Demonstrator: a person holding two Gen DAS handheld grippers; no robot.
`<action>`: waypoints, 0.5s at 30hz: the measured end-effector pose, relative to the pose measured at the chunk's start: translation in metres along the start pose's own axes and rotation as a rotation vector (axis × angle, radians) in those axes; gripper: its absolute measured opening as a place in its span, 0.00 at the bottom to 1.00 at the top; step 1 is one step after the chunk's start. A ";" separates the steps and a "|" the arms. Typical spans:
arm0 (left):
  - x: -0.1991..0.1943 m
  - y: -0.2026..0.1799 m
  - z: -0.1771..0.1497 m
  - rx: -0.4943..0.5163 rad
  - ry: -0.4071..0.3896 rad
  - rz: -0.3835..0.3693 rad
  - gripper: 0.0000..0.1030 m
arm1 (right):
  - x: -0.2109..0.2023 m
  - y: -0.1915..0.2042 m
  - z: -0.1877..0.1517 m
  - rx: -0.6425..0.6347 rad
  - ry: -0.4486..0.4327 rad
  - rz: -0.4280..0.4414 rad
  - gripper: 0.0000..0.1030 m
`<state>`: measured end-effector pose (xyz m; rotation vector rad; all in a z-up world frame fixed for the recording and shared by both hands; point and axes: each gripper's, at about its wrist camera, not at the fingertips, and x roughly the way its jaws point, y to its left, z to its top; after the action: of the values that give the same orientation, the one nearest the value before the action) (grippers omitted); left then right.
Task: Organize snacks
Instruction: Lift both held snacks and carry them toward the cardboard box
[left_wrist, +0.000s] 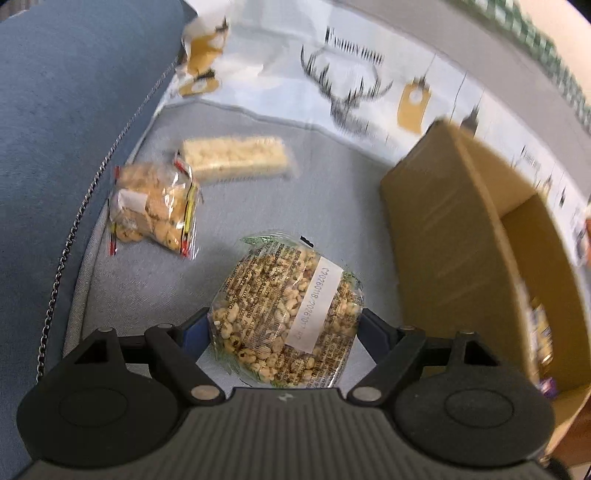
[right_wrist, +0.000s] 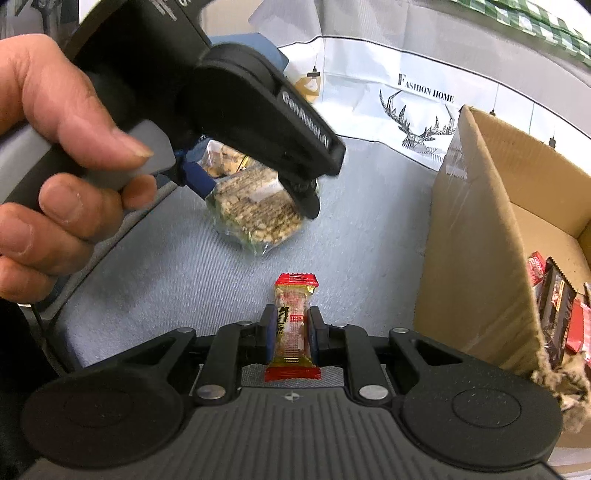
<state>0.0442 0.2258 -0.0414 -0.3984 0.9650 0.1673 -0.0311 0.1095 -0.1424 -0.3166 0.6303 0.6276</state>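
Two loose snack packs (left_wrist: 155, 208) beyond left gripper (left_wrist: 286, 325), cardboard box (left_wrist: 461, 236) right.

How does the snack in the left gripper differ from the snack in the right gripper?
The puffed-grain pack is wide and rounded; the red candy is small and narrow. The pack's wrapper is clear with a white date label; the candy's has red ends and printed characters. The left gripper holds its jaws wide apart around the pack; the right gripper has its jaws close together. Both are gripped beside the cardboard box.
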 end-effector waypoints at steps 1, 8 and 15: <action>-0.005 -0.001 0.000 -0.008 -0.024 -0.006 0.84 | -0.004 0.000 0.000 0.005 -0.007 0.000 0.17; -0.036 -0.005 -0.004 -0.051 -0.151 -0.037 0.84 | -0.035 -0.005 0.000 0.033 -0.084 0.003 0.17; -0.054 -0.009 -0.005 -0.034 -0.240 -0.049 0.84 | -0.069 -0.005 0.005 0.021 -0.183 -0.001 0.17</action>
<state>0.0126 0.2177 0.0032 -0.4225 0.7166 0.1831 -0.0698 0.0775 -0.0942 -0.2368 0.4607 0.6408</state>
